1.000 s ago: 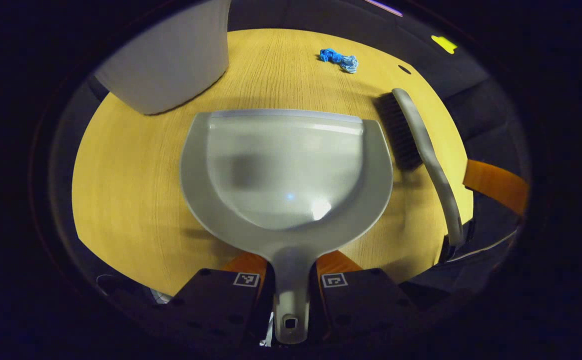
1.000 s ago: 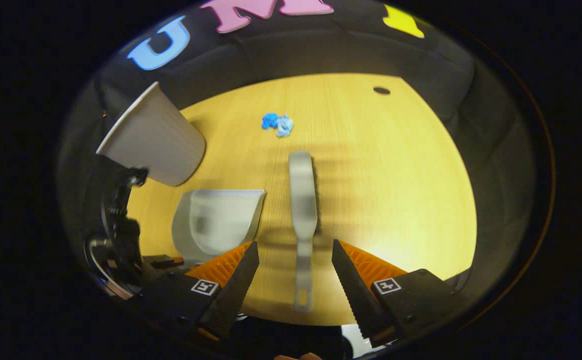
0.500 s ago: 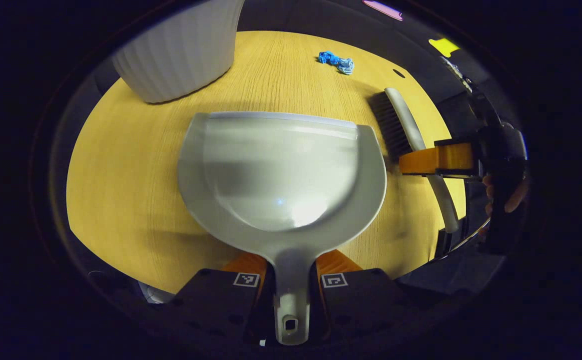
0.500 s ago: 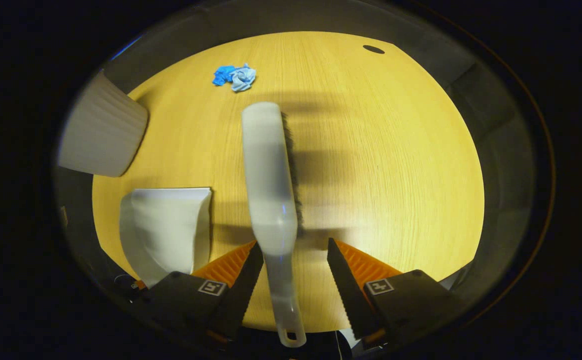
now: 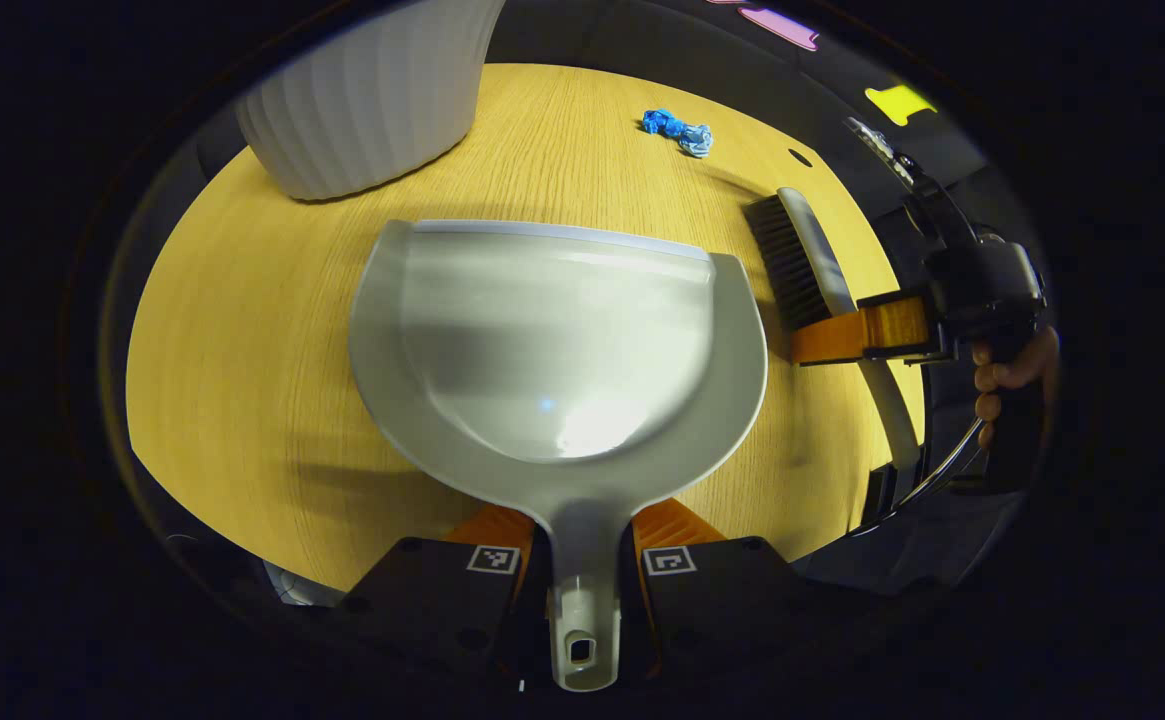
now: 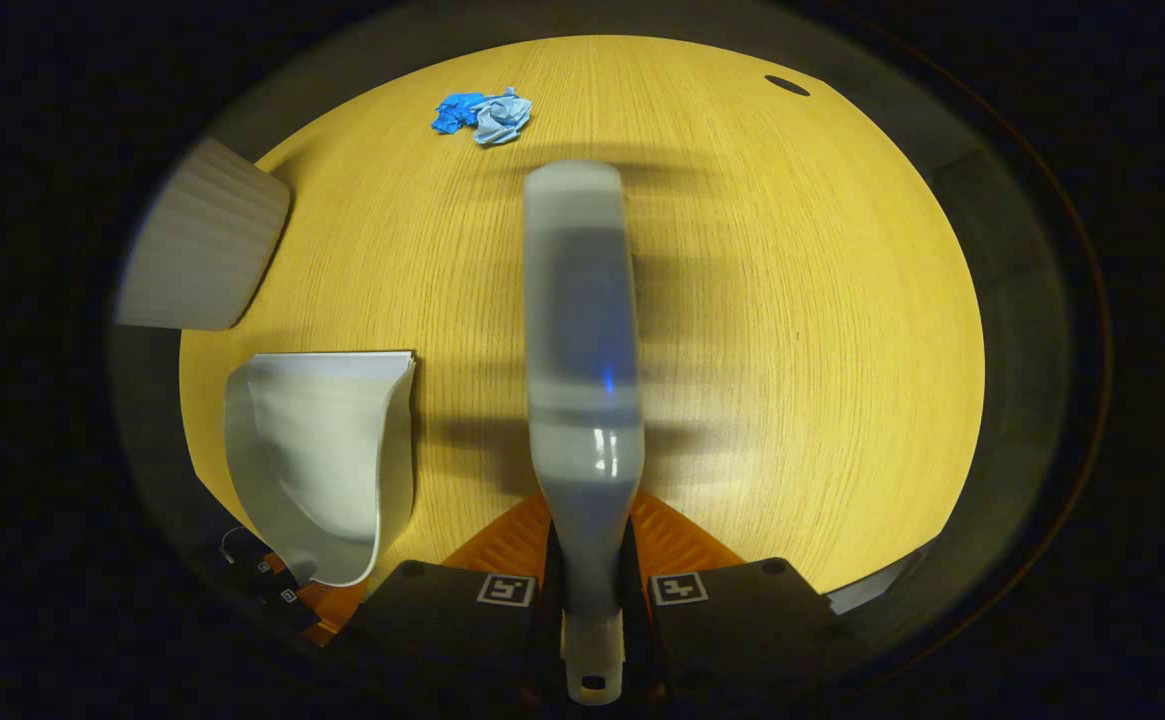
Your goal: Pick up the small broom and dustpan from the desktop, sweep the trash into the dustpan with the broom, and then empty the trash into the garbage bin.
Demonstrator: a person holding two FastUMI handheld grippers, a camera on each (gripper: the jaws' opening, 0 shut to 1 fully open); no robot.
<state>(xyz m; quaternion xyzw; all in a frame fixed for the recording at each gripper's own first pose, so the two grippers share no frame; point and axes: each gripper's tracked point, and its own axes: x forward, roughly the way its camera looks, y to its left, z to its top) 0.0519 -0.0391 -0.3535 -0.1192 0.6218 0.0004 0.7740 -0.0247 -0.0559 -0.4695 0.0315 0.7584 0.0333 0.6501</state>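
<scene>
Tongs, both sets, are clamped on handles: left tongs (image 5: pixel 582 560) pinch the dustpan (image 5: pixel 557 340) by its stub handle, right tongs (image 6: pixel 590 595) pinch the broom (image 6: pixel 582 330) low on its handle, near the hanging hole.

Dustpan: pan mouth points toward the far edge of the table (image 5: pixel 242 330); whether its lip touches the wood cannot be told. Broom: in the left gripper view it lies along the right edge of the table, bristles turned toward the dustpan, with the right tongs (image 5: pixel 847 335) across its handle and a hand (image 5: pixel 1012 375) behind them.

Trash (image 6: pixel 482 113): blue crumpled wad, near the far edge, well apart from both tools. Garbage bin (image 5: pixel 372 95): white, ribbed, at the far left corner.

Risks, as judged:
- The grip sits far back on the broom, so the long head may pivot between the pads when the bristles drag. Cause: leverage.
- The wad looks light; a fast stroke could flick it off the far edge or past the pan.
- If the pan lip rides above the wood, the wad may slide under it.
- The pan held by a short stub may tip on the way to the bin and spill.
</scene>
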